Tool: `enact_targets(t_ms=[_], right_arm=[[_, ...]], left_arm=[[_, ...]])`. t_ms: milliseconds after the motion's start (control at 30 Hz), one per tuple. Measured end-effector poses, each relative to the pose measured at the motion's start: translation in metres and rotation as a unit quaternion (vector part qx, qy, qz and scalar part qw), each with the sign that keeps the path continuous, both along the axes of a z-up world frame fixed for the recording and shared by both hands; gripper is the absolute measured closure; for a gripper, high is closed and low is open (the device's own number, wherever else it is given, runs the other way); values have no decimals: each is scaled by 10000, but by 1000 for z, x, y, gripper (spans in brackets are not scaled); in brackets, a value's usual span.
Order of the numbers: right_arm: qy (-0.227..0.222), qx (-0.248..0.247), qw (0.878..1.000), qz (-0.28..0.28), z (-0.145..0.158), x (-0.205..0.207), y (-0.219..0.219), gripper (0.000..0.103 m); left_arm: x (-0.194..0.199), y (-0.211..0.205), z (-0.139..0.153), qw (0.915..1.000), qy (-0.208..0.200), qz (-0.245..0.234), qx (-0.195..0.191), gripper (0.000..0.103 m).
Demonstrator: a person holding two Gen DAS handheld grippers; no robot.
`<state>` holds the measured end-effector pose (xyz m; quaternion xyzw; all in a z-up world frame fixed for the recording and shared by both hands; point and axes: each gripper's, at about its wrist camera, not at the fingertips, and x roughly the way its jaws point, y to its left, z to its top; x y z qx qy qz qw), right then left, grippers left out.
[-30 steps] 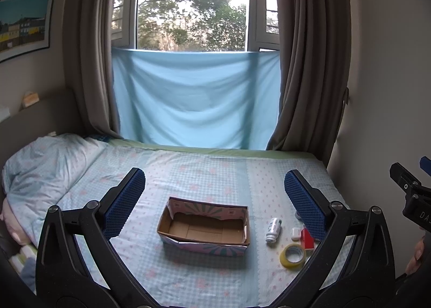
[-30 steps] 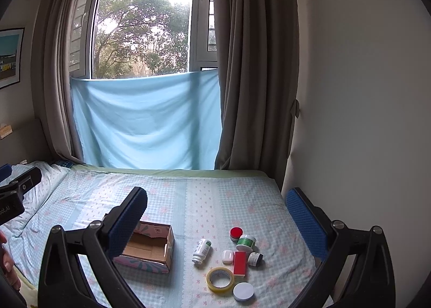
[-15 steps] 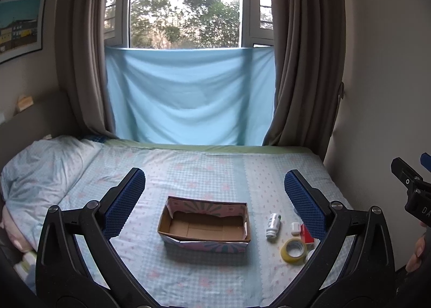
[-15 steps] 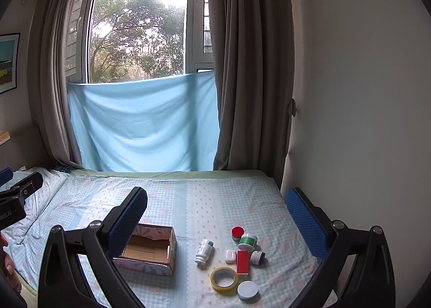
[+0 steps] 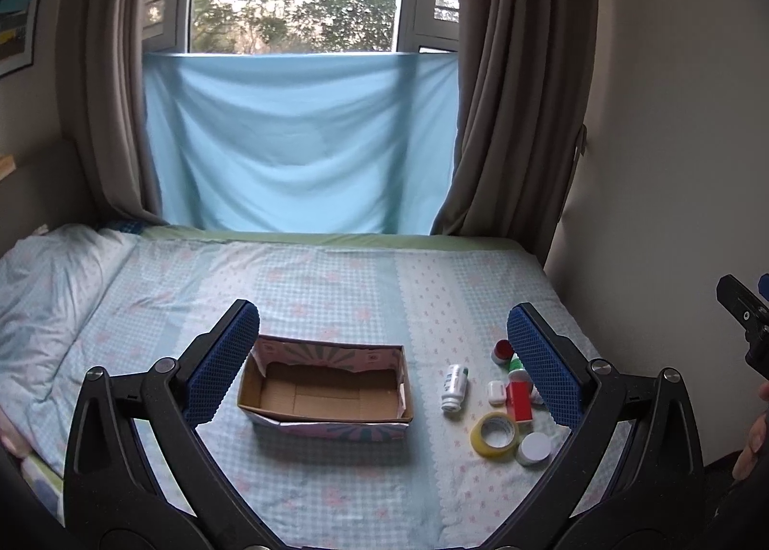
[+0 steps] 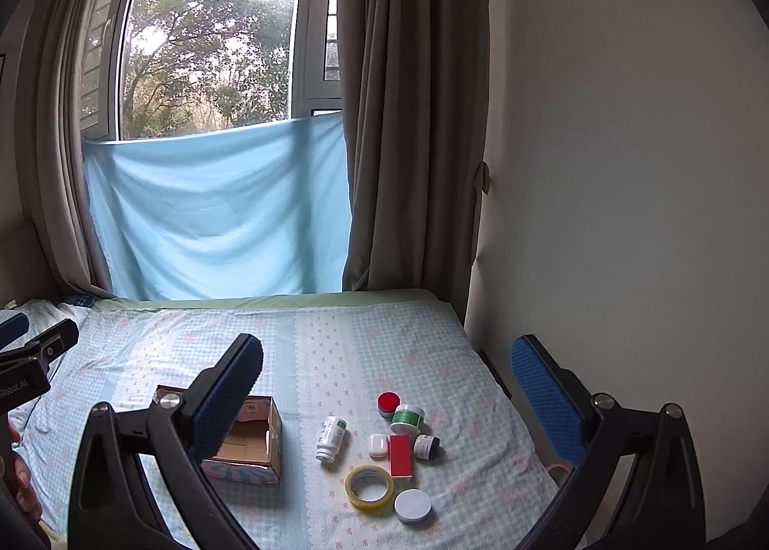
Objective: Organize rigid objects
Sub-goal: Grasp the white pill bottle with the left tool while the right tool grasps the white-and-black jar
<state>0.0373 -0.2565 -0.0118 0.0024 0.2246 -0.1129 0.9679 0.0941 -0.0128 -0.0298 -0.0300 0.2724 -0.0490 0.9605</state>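
An empty open cardboard box (image 5: 327, 389) (image 6: 250, 442) sits on the bed. To its right lies a cluster of small items: a white pill bottle (image 5: 454, 386) (image 6: 330, 438) on its side, a yellow tape roll (image 5: 495, 434) (image 6: 369, 487), a red box (image 5: 519, 401) (image 6: 400, 455), a white case (image 6: 378, 445), a white lid (image 6: 412, 505), a red-lidded jar (image 6: 388, 402), a green-labelled jar (image 6: 407, 418) and a dark jar (image 6: 427, 446). My left gripper (image 5: 382, 360) is open and empty above the box. My right gripper (image 6: 387, 386) is open and empty above the cluster.
The bed (image 5: 312, 281) has a checked blue sheet, with a pillow (image 5: 53, 271) at the left. A wall (image 6: 625, 165) runs along the bed's right side. Curtains and a window with a blue cloth (image 5: 298, 141) stand behind the bed.
Both grippers have moved forward and tilted slightly down, so the box and the items appear larger and closer. Both stay open. Nothing on the bed has moved.
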Motion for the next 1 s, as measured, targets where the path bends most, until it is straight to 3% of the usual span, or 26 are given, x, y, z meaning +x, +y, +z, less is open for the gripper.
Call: enact_targets(t_ms=[267, 500, 767, 1000], right_arm=[[378, 393, 9981, -299, -29, 39, -59, 0], [1158, 835, 9882, -556, -88, 100, -120, 0], [2401, 1096, 9620, -695, -185, 179, -172, 0], [3402, 1401, 9263, -809, -297, 237, -197, 0]], left_arm=[[73, -64, -36, 9968, 674, -420, 57, 1], [153, -133, -101, 9850, 1561, -650, 356, 1], [230, -192, -216, 9526, 2810, -874, 769, 1], [281, -213, -327, 9173, 3693, -1009, 1097, 4]])
